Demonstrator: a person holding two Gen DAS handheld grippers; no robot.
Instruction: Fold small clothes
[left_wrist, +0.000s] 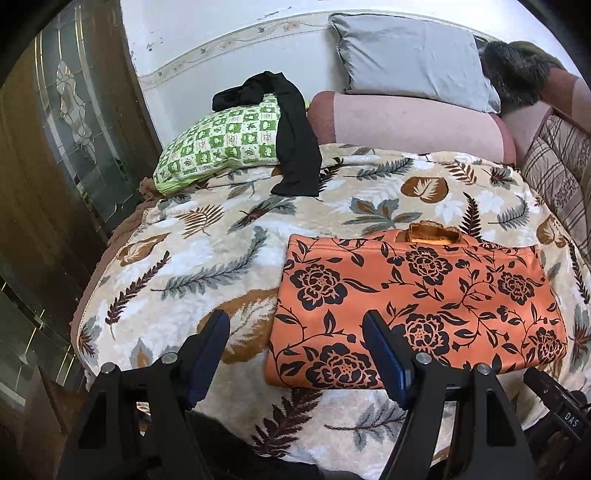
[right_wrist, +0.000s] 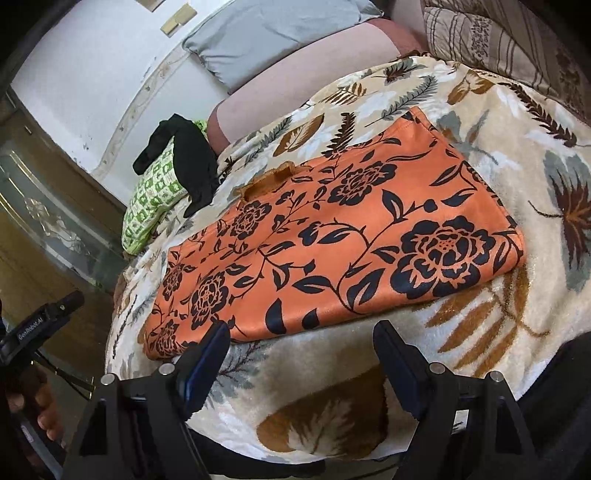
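- Cream plush blanket printed with brown and grey leaves (left_wrist: 207, 254) covers the whole bed; everything lies on it
- Orange garment with a black floral print (left_wrist: 417, 306) lies flat near the bed's front edge, folded into a tidy rectangle, collar edge peeking at the far side; this fold looks nearly done, perhaps one more halving to go
- Black garment (left_wrist: 295, 147) draped over the green-and-white checked pillow (left_wrist: 218, 144), unfolded; likely next, and calls for a long reach
- Left gripper (left_wrist: 295, 343) jaws apart, empty, one finger over the orange corner; right gripper (right_wrist: 301, 350) likewise spread, holding nothing, just short of the front hem
- Writing: "GenRobot.AI" on the left tool's body, "DAS" on the right's
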